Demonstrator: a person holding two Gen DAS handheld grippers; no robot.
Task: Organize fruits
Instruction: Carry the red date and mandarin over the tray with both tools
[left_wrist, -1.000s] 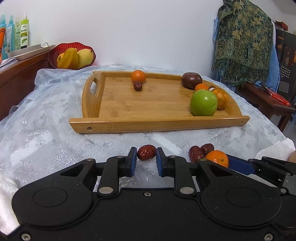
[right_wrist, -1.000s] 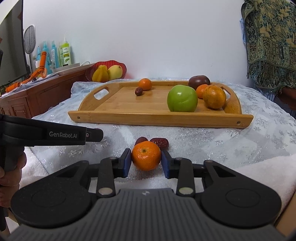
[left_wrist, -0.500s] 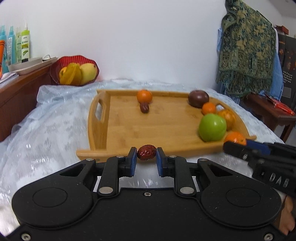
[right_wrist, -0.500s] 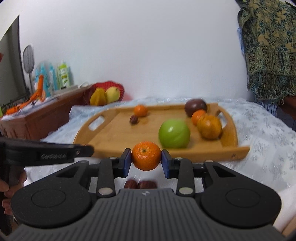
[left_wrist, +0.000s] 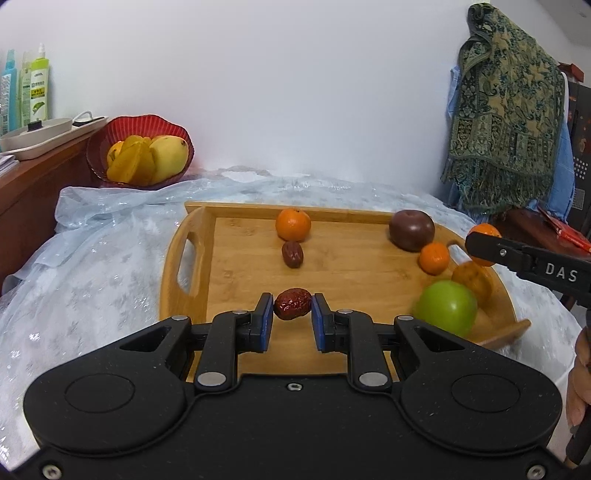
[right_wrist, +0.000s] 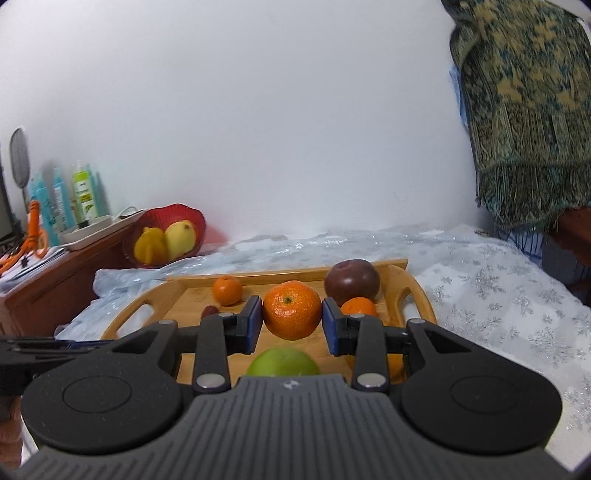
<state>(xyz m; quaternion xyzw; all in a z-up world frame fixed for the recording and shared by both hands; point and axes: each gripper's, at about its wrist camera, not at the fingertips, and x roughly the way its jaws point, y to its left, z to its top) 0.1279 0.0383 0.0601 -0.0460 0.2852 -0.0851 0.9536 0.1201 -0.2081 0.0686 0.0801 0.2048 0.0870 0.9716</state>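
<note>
My left gripper (left_wrist: 292, 308) is shut on a wrinkled red date (left_wrist: 292, 303) and hangs over the near part of the bamboo tray (left_wrist: 236, 266). My right gripper (right_wrist: 291, 315) is shut on a mandarin (right_wrist: 291, 309), held above the tray (right_wrist: 417, 291) near the green apple (right_wrist: 282, 363). On the tray lie a mandarin (left_wrist: 293, 224), a second date (left_wrist: 292, 254), a dark plum (left_wrist: 411, 230), a small mandarin (left_wrist: 434, 258), a brownish orange fruit (left_wrist: 472, 280) and the green apple (left_wrist: 445, 307). In the left wrist view the right gripper's finger (left_wrist: 491, 251) comes in from the right with its mandarin (left_wrist: 484, 230).
The tray sits on a table under a shiny pale blue cloth (left_wrist: 92, 258). A red bowl (left_wrist: 140, 155) with yellow fruit stands at the back left beside a wooden sideboard (left_wrist: 22, 192) with bottles. A patterned shawl (left_wrist: 506, 122) hangs at the right.
Both grippers rose from the cloth in front of the tray and moved forward over it, each carrying its fruit. Two dates left on the cloth dropped out of view.
</note>
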